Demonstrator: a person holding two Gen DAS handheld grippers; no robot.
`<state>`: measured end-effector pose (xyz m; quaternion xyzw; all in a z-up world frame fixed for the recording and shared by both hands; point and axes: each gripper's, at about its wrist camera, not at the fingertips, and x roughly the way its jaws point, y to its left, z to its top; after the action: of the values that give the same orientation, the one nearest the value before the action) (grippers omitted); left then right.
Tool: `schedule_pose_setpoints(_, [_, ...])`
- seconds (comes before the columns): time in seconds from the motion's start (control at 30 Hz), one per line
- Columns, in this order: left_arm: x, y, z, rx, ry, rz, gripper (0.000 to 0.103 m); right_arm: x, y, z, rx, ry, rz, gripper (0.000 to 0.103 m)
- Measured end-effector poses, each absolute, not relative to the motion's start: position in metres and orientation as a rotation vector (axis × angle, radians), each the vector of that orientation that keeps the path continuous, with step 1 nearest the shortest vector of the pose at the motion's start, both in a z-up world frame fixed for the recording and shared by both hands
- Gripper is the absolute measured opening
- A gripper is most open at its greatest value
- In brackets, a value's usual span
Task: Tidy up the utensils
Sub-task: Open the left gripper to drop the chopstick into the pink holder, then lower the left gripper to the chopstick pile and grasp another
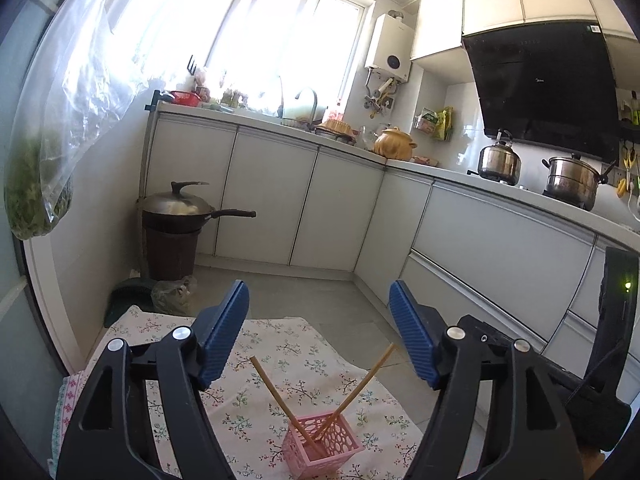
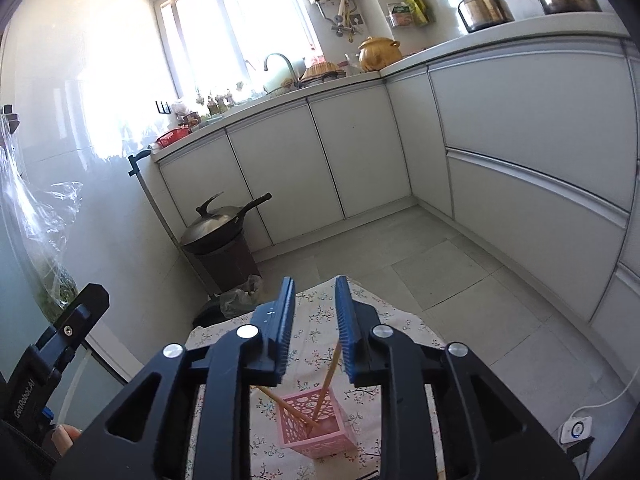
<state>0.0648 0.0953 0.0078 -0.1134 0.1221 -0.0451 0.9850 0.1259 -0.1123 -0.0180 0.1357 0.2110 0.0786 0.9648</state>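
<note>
1. The pink perforated plastic square basket point(image 1: 322, 442) stands on the floral-print cloth point(image 1: 280, 354), nearest the cameras, with two wooden chopsticks point(image 1: 276, 390) leaning apart inside it.
2. The left gripper point(image 1: 318, 338) is spread wide above the basket, nothing between its blue ribbed pads.
3. The right gripper point(image 2: 314, 330) has a narrow gap; one chopstick point(image 2: 331, 368) shows behind that gap, and no pad presses it.
4. The cloth's far edge meets bare grey floor tiles point(image 2: 420, 248), open up to the white cabinets point(image 1: 340, 196).
5. On the left, a lidded wok on a dark brown bin point(image 1: 174, 246) stands by the wall.
</note>
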Motion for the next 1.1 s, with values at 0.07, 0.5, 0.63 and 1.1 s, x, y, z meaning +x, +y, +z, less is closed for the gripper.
schedule_pose_setpoints(0.07, [0.059, 0.088, 0.011, -0.199, 0.239, -0.084, 0.075, 0.117, -0.114, -0.016, 0.250, 0.418, 0.142, 0.035])
schedule_pose_setpoints(0.5, [0.049, 0.072, 0.006, -0.129, 0.291, -0.041, 0.094, 0.070, -0.136, -0.017, 0.188, 0.386, 0.053, 0.075])
schedule_pose_setpoints(0.63, [0.044, 0.069, 0.002, -0.113, 0.304, -0.053, 0.096, 0.059, -0.150, -0.023, 0.218, 0.392, 0.038, 0.093])
schedule_pose_setpoints(1.1, [0.070, 0.012, -0.080, 0.077, 0.753, -0.479, 0.096, 0.000, -0.225, -0.066, 0.323, 0.539, -0.027, 0.096])
